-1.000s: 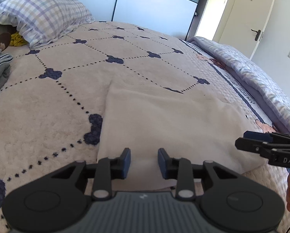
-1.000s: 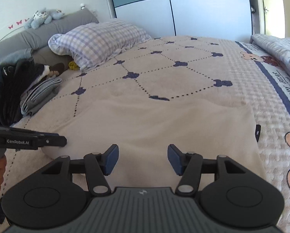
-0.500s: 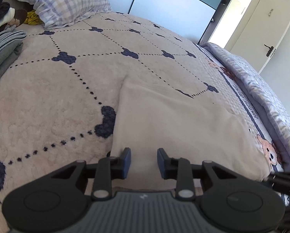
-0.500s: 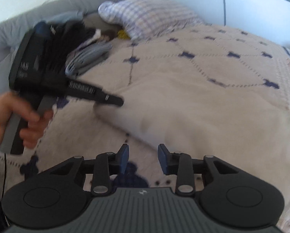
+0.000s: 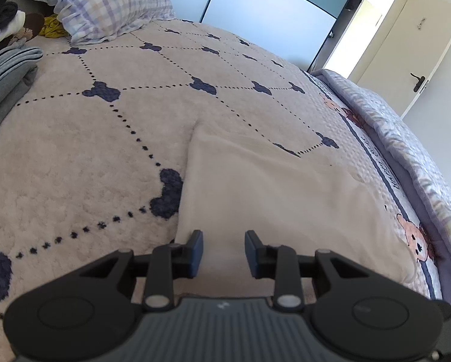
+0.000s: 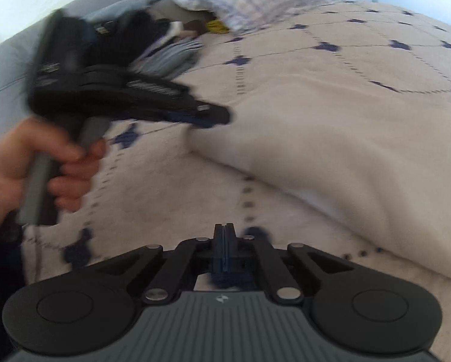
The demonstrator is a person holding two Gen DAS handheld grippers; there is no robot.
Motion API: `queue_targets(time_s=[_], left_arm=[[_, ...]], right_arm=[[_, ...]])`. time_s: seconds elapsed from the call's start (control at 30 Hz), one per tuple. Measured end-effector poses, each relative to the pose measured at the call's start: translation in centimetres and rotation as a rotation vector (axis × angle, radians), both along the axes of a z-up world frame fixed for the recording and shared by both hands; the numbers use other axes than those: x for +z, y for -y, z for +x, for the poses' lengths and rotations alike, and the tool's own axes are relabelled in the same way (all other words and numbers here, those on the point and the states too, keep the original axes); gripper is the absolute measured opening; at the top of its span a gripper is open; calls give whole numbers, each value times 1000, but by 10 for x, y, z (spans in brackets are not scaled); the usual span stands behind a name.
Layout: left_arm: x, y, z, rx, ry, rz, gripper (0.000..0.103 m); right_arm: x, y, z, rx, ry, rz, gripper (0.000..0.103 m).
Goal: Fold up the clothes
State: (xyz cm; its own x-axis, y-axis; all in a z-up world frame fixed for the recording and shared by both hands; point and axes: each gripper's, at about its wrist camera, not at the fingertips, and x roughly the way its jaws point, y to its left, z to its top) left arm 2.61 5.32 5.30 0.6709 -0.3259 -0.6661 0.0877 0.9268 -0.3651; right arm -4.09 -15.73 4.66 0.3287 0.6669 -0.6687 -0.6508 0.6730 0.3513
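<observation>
The left wrist view shows the left gripper [image 5: 223,252] parted narrowly, nothing between its pads, over the near edge of the cream garment [image 5: 279,205] at lower centre of the bed [image 5: 74,157]. Only the right wrist view shows the right gripper [image 6: 224,249] clamped empty, and a hand [image 6: 35,166] at left.

Cream garment [image 5: 273,199] smooth matt cloth; bedspread [image 5: 74,157] fluffy, rough fleece

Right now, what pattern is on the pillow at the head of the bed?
The pillow has a purple-and-white check, clearest in the left wrist view.
</observation>
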Motion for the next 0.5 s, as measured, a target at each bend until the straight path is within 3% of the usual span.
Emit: queue_targets(time_s=[0.07,0.13,0.27,0.3,0.33,0.37,0.4,0.47,0.5], left_arm=[[3,-6,1,6,7,-13,32],[7,-14,2,21,17,-21,33],[7,-26,3,52,11,-25,36],[7,-28,3,57,7,-30,36],[6,-30,3,60,2,-33,36],[6,-30,4,59,-3,-36,37],[5,-29,5,56,-7,-36,37],[4,-27,5,51,-16,-29,43],[4,-26,5,49,-19,-22,50]], right_arm=[[17,-24,-33,324,-69,114,0],[31,-49,-84,698,-73,160,1],[29,-75,-152,1087,-105,107,5],[25,-78,-158,1103,-100,85,9],[21,-80,-164,1114,-95,62,25],[18,-81,-168,1123,-93,45,50],[19,-77,-167,1124,-79,29,59],[22,-70,-166,1125,-49,-5,63],[28,-58,-148,1036,-30,19,63]])
